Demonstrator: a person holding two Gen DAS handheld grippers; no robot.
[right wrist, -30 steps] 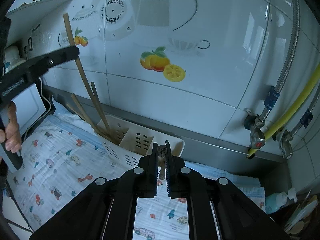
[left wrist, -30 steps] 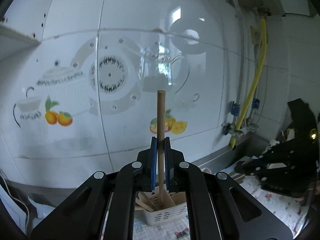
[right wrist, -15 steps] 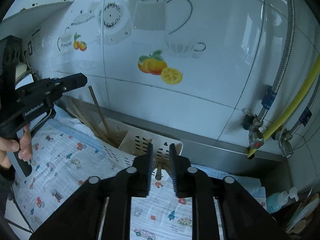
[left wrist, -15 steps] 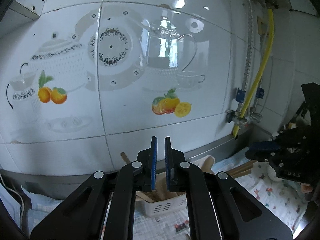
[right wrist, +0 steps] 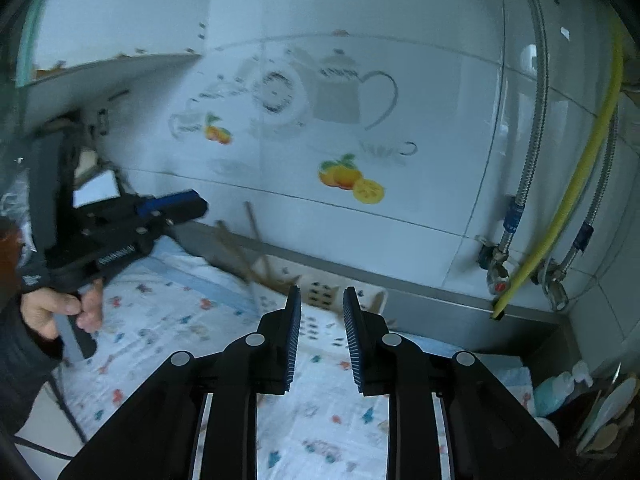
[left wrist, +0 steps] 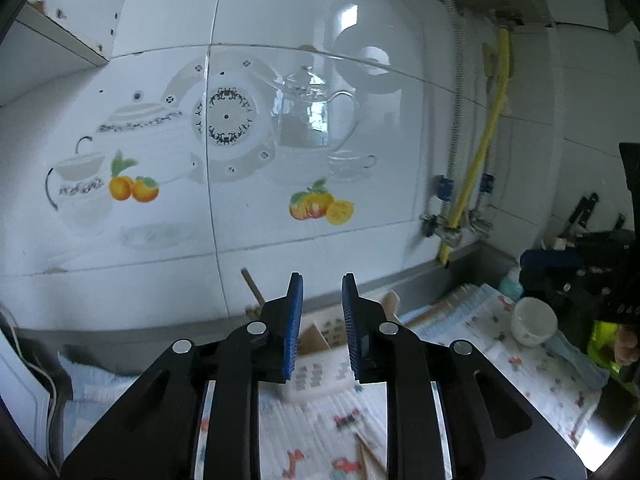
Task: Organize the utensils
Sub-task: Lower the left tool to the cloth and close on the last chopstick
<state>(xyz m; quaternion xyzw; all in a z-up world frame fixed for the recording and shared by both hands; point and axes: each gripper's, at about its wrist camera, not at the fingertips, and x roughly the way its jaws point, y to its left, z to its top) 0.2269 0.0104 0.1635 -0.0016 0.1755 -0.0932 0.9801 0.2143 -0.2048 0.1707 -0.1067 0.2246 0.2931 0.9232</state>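
Observation:
A white slotted basket [left wrist: 320, 376] stands on the patterned cloth by the tiled wall, with wooden chopsticks [left wrist: 251, 286] leaning out of its left end and a wooden handle [left wrist: 390, 300] at its right. My left gripper [left wrist: 322, 286] hovers just in front of it; its jaws are opening and nothing is between them. In the right wrist view the basket [right wrist: 374, 296] and its chopsticks [right wrist: 256, 240] lie beyond my right gripper [right wrist: 322, 294], whose jaws are also opening on nothing. The left gripper [right wrist: 176, 206] shows at left, held by a hand [right wrist: 56, 308].
A small white cup [left wrist: 534, 322] sits on the cloth at right, near dark gear. Loose chopsticks [left wrist: 370, 454] lie on the cloth close to me. A yellow hose [right wrist: 576, 184] and steel pipes run down the wall at right. A shelf [right wrist: 112, 68] juts out at upper left.
The left gripper let go of the upright wooden stick, which now stands in the basket. The right gripper released the handle it held there. Both drew back from the basket and parted their jaws.

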